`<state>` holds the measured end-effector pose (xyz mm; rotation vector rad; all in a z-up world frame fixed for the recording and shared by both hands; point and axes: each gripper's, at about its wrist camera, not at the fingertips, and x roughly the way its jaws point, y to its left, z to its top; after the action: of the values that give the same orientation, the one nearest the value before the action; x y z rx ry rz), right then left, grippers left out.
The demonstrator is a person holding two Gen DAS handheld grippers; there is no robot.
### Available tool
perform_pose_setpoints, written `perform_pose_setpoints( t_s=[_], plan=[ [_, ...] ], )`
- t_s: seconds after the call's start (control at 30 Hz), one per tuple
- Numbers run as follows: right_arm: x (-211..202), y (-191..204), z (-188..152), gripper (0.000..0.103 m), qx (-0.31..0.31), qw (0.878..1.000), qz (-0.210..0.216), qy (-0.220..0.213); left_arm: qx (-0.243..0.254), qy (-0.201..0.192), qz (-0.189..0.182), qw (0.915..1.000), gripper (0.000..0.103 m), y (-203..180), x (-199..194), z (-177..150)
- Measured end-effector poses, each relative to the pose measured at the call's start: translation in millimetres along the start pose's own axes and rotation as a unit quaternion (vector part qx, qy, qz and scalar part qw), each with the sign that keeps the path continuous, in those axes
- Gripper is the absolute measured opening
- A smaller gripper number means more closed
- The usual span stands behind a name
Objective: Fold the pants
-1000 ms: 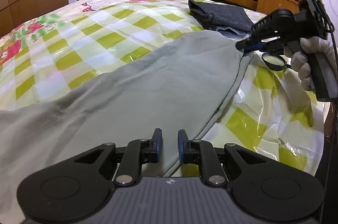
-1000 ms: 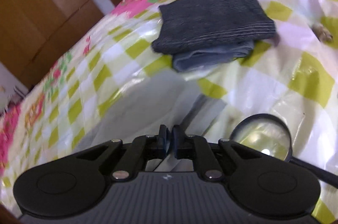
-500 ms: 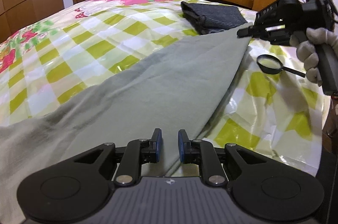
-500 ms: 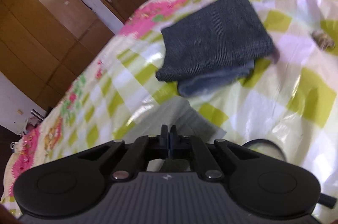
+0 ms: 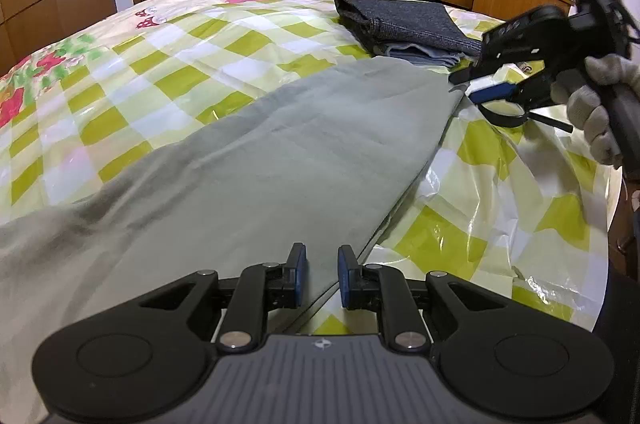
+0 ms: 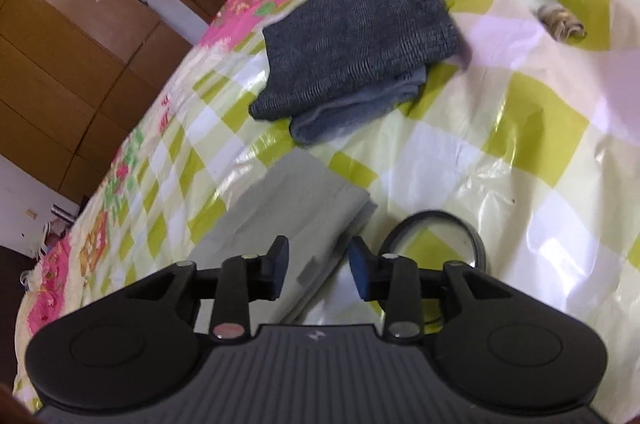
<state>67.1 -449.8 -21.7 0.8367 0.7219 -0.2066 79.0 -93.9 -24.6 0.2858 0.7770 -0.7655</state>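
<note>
We are laying the grey pants (image 5: 280, 160) flat along the bed (image 5: 160, 72). Our right tool (image 6: 318, 274) is opening, its pads clear of the hem corner just below them. Our left tool (image 5: 322, 276) stands slightly parted above the cloth, gripping nothing. Next we likely regrip an edge to fold.

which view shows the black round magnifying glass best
The right wrist view: the black round magnifying glass lies close on the checked plastic bed cover, its ring and lens clear, only its lower edge behind the right gripper. The left wrist view shows it small, far off and partly hidden by that gripper.
</note>
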Motion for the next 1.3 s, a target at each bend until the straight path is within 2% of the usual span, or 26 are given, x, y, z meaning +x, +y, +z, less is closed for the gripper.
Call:
perform_pose_setpoints(
  t_s=[0.1, 0.2, 0.43, 0.5, 0.63, 0.73, 0.8, 0.87, 0.97, 1.13, 1.2, 1.3],
  plan=[
    [10.3, 0.8, 0.1, 0.033, -0.005, 1.000, -0.024, 0.015, -0.004, -0.002, -0.002, 1.0000, 0.030, 0.5, -1.6, -1.0],
    [14.7, -1.3, 2.0, 0.035, -0.002, 1.000, -0.023, 0.014, -0.005, -0.002, -0.003, 1.0000, 0.030, 0.9, -0.8, -1.6],
    [18.4, 0.6, 6.7, 0.036, -0.001, 1.000, -0.008, -0.022, -0.010, -0.003, -0.006, 0.9999, 0.030, 1.3, -0.9, -0.7],
    [11.0, 4.9, 5.0, 0.036, -0.025, 0.999, 0.006, -0.040, -0.011, -0.003, -0.008, 0.9999, 0.031, 2.0, 0.6, -1.1],
    [25.7, -0.4, 4.5, 0.036, -0.012, 1.000, 0.021, -0.003, -0.015, -0.006, -0.005, 0.9999, 0.031, 1.9, 0.3, 0.9],
    [35.1, -2.9, 5.8, 0.033, 0.008, 0.999, 0.038, -0.002, -0.014, -0.003, 0.000, 0.9999, 0.031, 0.9, 0.8, 0.9],
    [40.5, 0.7, 8.0, 0.006, 0.015, 0.999, 0.044, -0.004, -0.015, -0.004, 0.002, 0.9999, 0.031, 0.2, -0.5, 1.4],
    [39.5, 1.5, 10.7, 0.004, 0.032, 0.998, 0.058, -0.007, -0.021, -0.002, -0.005, 0.9998, 0.031, -0.6, -0.6, 2.7],
    [19.7, -0.7, 18.1, 0.004, 0.036, 0.996, 0.077, -0.032, -0.029, 0.003, -0.040, 0.9988, 0.031, -7.5, 4.3, 5.3],
    [-6.7, -25.4, 34.1, 0.003, 0.053, 0.996, 0.037, -0.060, -0.019, -0.004, -0.066, 0.9976, 0.031, -29.1, 6.6, 10.6],
    [-17.4, -28.2, 35.0, 0.003, 0.045, 0.996, 0.030, -0.068, -0.022, -0.014, -0.062, 0.9978, 0.031, -26.1, -1.3, 11.9],
    [-30.7, -20.0, 33.3, 0.003, 0.015, 0.997, 0.018, -0.078, -0.027, -0.031, -0.021, 0.9989, 0.032, -9.8, -17.4, 8.3]
  ],
)
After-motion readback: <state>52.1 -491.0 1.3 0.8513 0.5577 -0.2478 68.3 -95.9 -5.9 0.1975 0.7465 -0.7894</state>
